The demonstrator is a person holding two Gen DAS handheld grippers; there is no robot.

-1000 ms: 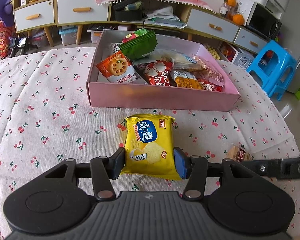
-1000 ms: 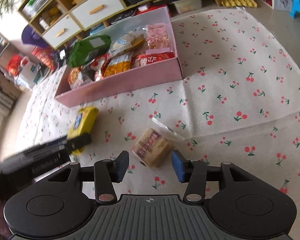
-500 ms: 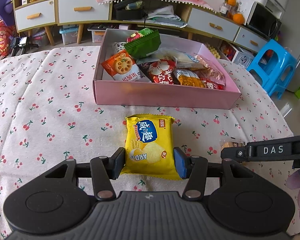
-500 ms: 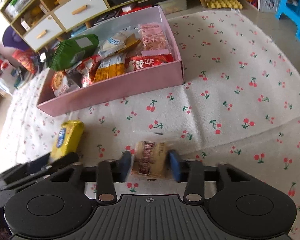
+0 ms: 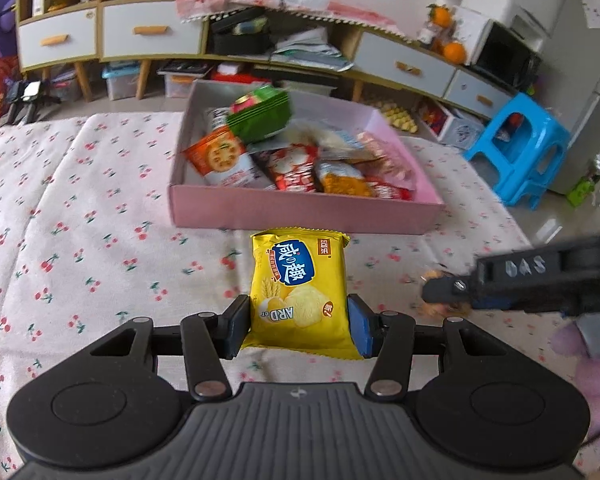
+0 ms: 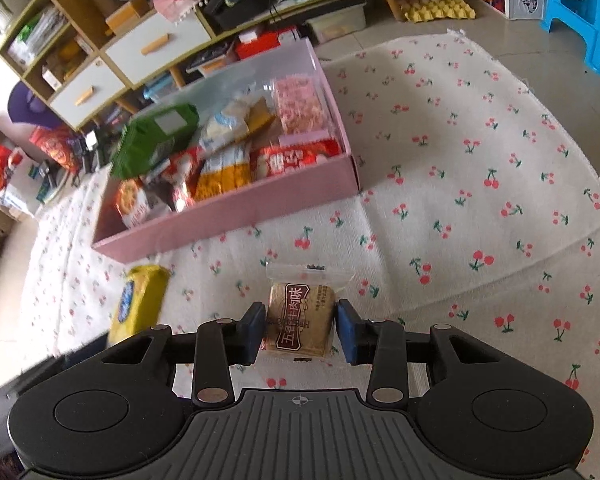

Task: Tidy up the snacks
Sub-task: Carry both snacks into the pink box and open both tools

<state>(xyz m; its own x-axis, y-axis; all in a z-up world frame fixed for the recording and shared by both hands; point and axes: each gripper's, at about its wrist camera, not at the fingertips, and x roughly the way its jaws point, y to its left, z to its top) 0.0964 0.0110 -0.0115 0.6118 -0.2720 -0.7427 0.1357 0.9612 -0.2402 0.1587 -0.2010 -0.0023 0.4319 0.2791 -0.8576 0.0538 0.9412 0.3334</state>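
The yellow chip bag (image 5: pixel 299 294) sits pinched between the left gripper (image 5: pixel 298 326) fingers; the brown biscuit packet (image 6: pixel 302 322) lies between the right gripper (image 6: pixel 302 332) fingers, contact unclear. The pink box (image 5: pixel 300 212) stands beyond both.

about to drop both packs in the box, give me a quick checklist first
1. Left gripper shut on the yellow chip bag: ok.
2. Right gripper shut on the brown snack pack: ok.
3. Both packs lifted off the cloth: cannot tell.
4. Pink box open on top: ok.
5. Free room in the box: not ok, snacks crowd it.
6. Grippers apart from each other: ok.
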